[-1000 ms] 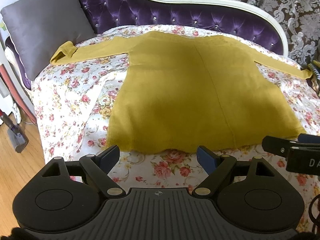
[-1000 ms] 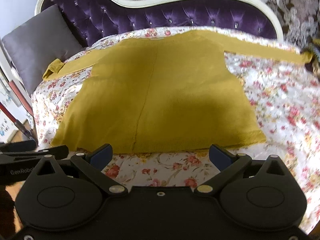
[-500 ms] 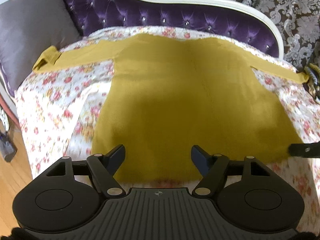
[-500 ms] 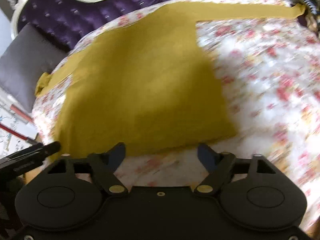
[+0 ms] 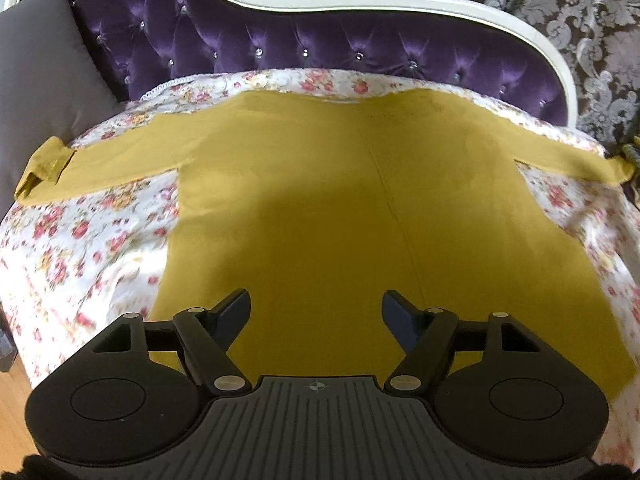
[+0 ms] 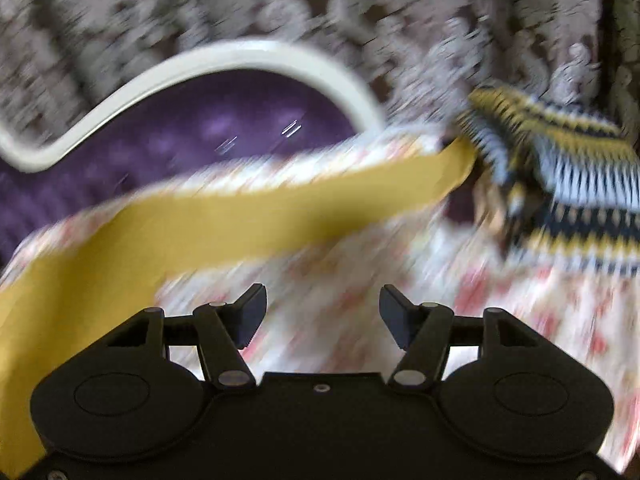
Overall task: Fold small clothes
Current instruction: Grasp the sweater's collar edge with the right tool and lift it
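A mustard-yellow sweater (image 5: 340,208) lies flat on the floral bed sheet (image 5: 88,248), sleeves spread to both sides. My left gripper (image 5: 316,312) is open and empty above the sweater's lower hem area. My right gripper (image 6: 322,310) is open and empty over the sheet, just below the sweater's right sleeve (image 6: 280,204). The right wrist view is motion-blurred.
A purple tufted headboard (image 5: 320,36) with a white frame stands behind the bed. A grey pillow (image 5: 40,92) lies at the left. A striped knit garment (image 6: 560,176) lies beyond the right sleeve's cuff. Wood floor (image 5: 12,392) shows at lower left.
My left gripper moved forward over the sweater's hem. My right gripper swung right toward the right sleeve and left the other view. Both stayed open.
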Available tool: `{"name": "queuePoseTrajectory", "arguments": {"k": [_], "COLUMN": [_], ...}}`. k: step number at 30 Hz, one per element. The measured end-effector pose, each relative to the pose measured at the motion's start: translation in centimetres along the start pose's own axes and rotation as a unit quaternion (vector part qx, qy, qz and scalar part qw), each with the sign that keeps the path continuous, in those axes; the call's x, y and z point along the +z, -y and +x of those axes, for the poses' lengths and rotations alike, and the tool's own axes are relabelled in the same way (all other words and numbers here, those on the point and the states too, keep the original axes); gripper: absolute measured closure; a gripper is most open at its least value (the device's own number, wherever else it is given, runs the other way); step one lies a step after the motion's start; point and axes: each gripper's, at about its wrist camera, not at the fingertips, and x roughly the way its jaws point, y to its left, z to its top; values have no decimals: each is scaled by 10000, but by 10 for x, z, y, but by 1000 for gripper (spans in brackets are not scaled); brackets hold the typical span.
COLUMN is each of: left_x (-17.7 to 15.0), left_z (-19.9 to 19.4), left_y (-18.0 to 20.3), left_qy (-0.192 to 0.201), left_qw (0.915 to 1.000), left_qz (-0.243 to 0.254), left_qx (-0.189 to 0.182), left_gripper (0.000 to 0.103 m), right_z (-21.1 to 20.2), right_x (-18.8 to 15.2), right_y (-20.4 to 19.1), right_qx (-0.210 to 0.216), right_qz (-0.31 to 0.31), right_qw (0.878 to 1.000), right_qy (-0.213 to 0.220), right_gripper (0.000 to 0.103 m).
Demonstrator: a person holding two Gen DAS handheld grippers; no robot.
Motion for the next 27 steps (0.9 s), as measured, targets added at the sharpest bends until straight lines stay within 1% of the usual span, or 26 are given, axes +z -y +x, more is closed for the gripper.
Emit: {"name": "queuePoseTrajectory", "arguments": {"k": [5, 9, 11, 12, 13, 16, 17, 18, 19, 20, 21, 22, 23, 25, 27], "left_x": [10, 13, 13, 12, 10, 9, 8, 7, 7, 6, 6, 5, 5, 5, 5], "left_z": [28, 48, 57, 61, 64, 64, 64, 64, 65, 65, 66, 67, 68, 68, 69], "left_y": [0, -3, -5, -7, -9, -10, -9, -9, -9, -9, -9, -9, -9, -11, -13], "left_qy": [84, 81, 8, -32, -46, 76, 88, 98, 108, 121, 130, 143, 148, 157, 167], "left_qw": [9999, 9999, 9998, 9998, 9998, 9998, 9998, 9998, 9998, 9998, 9997, 9997, 9997, 9998, 9998], "left_qz": [-65, -44, -13, -13, -37, -14, 9, 8, -1, 8, 30, 52, 52, 2, -46], "left_qx": [50, 135, 182, 202, 183, 196, 197, 195, 190, 188, 187, 178, 161, 109, 72], "left_gripper": [31, 31, 31, 31, 31, 31, 31, 31, 31, 31, 30, 30, 31, 31, 31], "right_z": [61, 99, 117, 124, 130, 149, 152, 155, 157, 158, 158, 159, 157, 150, 143], "right_x": [38, 53, 58, 60, 63, 66, 66, 66, 66, 66, 66, 66, 66, 67, 71], "right_y": [41, 63, 73, 78, 81, 89, 89, 90, 92, 94, 96, 99, 105, 107, 101], "right_qx": [-520, -872, -967, -1019, -945, -987, -1039, -1092, -1127, -1189, -1234, -1223, -1082, -939, -905], "right_qz": [370, 578, 689, 744, 705, 840, 858, 870, 878, 900, 902, 919, 1003, 1073, 920], "right_qw": [9974, 9938, 9922, 9913, 9923, 9910, 9904, 9897, 9891, 9880, 9873, 9871, 9878, 9886, 9905], "right_qy": [329, 368, 368, 363, 385, 324, 313, 331, 366, 402, 443, 472, 488, 486, 472], "right_gripper": [36, 37, 37, 39, 40, 45, 49, 57, 61, 74, 89, 91, 93, 93, 95]}}
